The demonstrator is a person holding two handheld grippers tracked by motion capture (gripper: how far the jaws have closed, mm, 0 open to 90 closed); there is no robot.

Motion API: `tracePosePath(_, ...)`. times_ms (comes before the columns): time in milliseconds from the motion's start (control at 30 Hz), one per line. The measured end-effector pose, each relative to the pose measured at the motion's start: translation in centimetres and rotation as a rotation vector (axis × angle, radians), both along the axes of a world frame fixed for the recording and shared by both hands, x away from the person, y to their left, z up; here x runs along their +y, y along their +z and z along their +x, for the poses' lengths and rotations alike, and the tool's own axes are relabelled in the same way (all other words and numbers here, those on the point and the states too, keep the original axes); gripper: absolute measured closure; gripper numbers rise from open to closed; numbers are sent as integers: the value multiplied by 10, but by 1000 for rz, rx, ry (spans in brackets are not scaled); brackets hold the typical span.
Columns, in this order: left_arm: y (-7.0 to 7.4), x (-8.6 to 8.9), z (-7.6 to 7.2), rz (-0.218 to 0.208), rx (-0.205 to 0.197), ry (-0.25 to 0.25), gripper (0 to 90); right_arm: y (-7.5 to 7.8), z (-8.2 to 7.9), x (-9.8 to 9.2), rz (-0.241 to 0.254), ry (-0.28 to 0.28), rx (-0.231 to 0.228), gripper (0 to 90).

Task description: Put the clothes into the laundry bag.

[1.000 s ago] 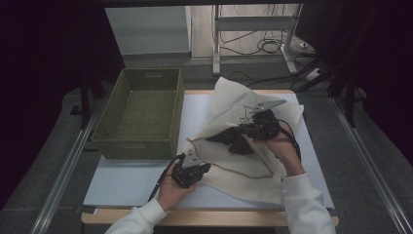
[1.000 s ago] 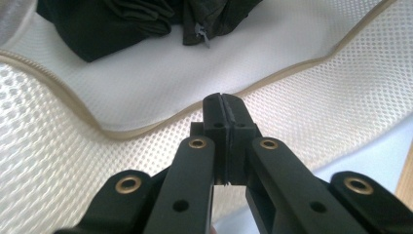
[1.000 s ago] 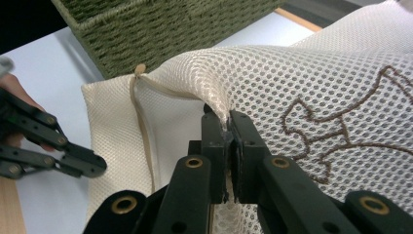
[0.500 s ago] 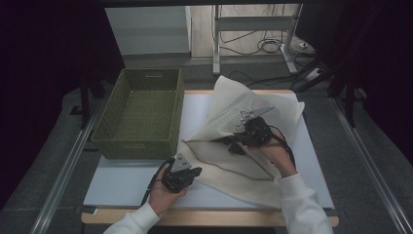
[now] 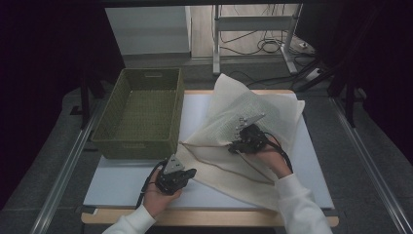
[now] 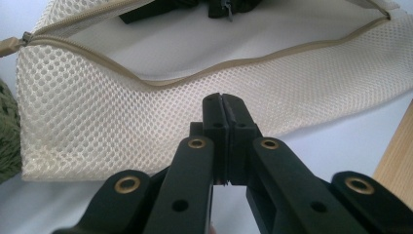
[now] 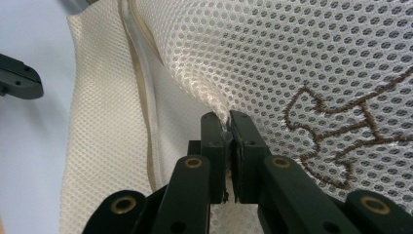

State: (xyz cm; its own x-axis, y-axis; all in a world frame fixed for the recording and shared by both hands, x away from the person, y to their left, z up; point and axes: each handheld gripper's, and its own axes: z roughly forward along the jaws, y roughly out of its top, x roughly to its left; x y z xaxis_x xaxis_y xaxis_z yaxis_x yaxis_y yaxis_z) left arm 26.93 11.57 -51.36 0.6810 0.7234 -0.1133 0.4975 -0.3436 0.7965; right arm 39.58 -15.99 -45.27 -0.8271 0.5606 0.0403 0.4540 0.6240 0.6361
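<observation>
Mesh laundry bag (image 5: 253,141), cream with a tan zipper, lies spread on a white table (image 5: 126,180) to the right of an olive woven basket (image 5: 141,114). Its upper layer is lifted and folded back toward the far edge, leaving the mouth gaping.

Near the bag's middle, the right gripper (image 5: 238,145) has its jaws clamped on a pinch of the upper mesh layer; in the right gripper view a small fold of netting (image 7: 227,123) sits squeezed between the black tips, beside brown embroidered lettering (image 7: 336,141). The left gripper (image 5: 187,174) rests at the bag's near left corner with its jaws pressed together. In the left gripper view, the tips (image 6: 225,109) overlap the lower mesh panel just below the zipper edge (image 6: 204,78), but whether any fabric is caught between them cannot be told.

This bag looks very light, limp and floppy; it will likely drape and sag wherever it is unsupported, and the open netting should give a sure hold rather than slip. The stiffer zipper hem or a corner seems the best place to grip, since a pinch of mesh alone lifts only one layer.

Contents of the bag are hidden under the raised flap. The lettering is cut off and unreadable, and the zipper pull is hard to make out.
</observation>
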Motion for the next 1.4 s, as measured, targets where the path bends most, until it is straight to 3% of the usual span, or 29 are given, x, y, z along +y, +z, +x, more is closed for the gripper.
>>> tracePosePath(167,-1,1,-1,3,1,-2,890,-3,-1,0,-4,4,-1,846)
tracePosePath(500,-2,0,-1,13,6,-13,883,-24,2,3,-57,20,41,827)
tracePosePath(667,-2,1,-1,15,9,-14,878,-28,3,3,-66,36,48,682)
tracePosePath(767,-2,0,-1,16,9,-14,877,-26,3,1,-30,57,56,573)
tracePosePath(867,-3,0,-1,17,7,-16,875,-18,2,-4,2,41,47,486)
tracePosePath(1000,-3,-1,-1,18,8,-17,874,-4,1,-14,68,13,0,447)
tracePosePath(1167,-3,-2,-1,20,8,-19,870,3,2,-21,92,-33,-66,603)
tracePosePath(1300,-4,-3,-1,23,12,-21,870,-3,6,-15,52,-55,-102,793)
tracePosePath(1400,-4,-3,-1,25,13,-21,869,-10,11,-9,27,-54,-106,873)
